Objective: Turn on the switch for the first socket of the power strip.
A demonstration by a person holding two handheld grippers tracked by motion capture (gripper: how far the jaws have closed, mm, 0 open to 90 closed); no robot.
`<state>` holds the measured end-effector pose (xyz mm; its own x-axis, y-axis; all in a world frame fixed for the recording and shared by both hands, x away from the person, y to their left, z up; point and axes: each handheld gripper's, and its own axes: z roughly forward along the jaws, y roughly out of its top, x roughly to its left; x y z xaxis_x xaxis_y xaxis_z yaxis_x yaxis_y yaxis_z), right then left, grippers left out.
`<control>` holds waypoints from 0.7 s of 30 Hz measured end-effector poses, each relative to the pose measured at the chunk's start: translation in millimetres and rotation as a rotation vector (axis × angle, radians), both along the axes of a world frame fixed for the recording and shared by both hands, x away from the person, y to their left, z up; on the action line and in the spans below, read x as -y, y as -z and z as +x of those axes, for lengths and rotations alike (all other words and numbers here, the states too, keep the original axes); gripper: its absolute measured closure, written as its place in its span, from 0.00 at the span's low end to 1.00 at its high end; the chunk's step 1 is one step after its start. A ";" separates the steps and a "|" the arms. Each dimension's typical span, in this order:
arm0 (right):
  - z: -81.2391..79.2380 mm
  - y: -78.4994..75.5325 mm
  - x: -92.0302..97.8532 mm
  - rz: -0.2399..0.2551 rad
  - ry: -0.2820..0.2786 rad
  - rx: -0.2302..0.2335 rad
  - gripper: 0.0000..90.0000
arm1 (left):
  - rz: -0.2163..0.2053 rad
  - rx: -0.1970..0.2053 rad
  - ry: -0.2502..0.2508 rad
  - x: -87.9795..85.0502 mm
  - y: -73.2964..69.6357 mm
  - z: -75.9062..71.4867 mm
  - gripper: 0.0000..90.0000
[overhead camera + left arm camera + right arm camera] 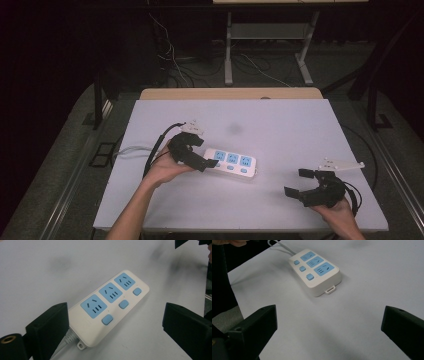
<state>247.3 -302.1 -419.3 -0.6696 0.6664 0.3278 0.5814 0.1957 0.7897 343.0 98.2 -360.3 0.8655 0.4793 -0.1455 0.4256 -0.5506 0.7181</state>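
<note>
A white power strip [232,162] with three blue sockets and three blue switches lies flat near the middle of the white table [280,120]. My left gripper [200,152] is open just at the strip's left, cable end. In the left gripper view the power strip [110,306] lies between and beyond the wide-apart jaws, one jaw close beside its cable end. My right gripper [300,182] is open near the table's front right, apart from the strip. The right gripper view has the power strip [315,271] farther off, with nothing between its jaws.
The strip's grey cable [131,150] runs off the table's left edge. A wooden board edge [230,93] borders the table's far side. Behind it stand a metal frame [228,55] and loose cables on the floor. Bare table surface lies to the right of the strip and behind it.
</note>
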 end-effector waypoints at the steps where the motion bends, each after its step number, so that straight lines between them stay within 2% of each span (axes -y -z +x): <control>1: 0.0 0.0 0.0 0.000 0.000 0.000 0.00 | 0.003 0.001 0.004 1.1 -0.2 1.0 0.07; 7: 0.3 0.4 0.2 -0.001 0.000 -0.001 0.00 | 0.027 -0.008 0.031 6.7 -0.4 6.6 0.17; 13: 0.5 0.7 0.0 -0.002 -0.001 -0.005 0.00 | 0.042 0.000 0.055 10.6 -1.3 11.3 0.37; 15: 0.5 0.8 0.0 -0.002 -0.001 -0.005 0.00 | 0.047 0.001 0.059 12.5 -1.1 12.7 0.40; 18: 0.6 0.9 -0.1 -0.002 -0.001 -0.005 0.00 | 0.052 -0.010 0.076 15.9 -0.3 14.6 0.53; 21: 0.4 0.8 -0.2 -0.003 -0.001 -0.005 0.00 | 0.070 -0.022 0.094 19.6 1.9 16.6 0.58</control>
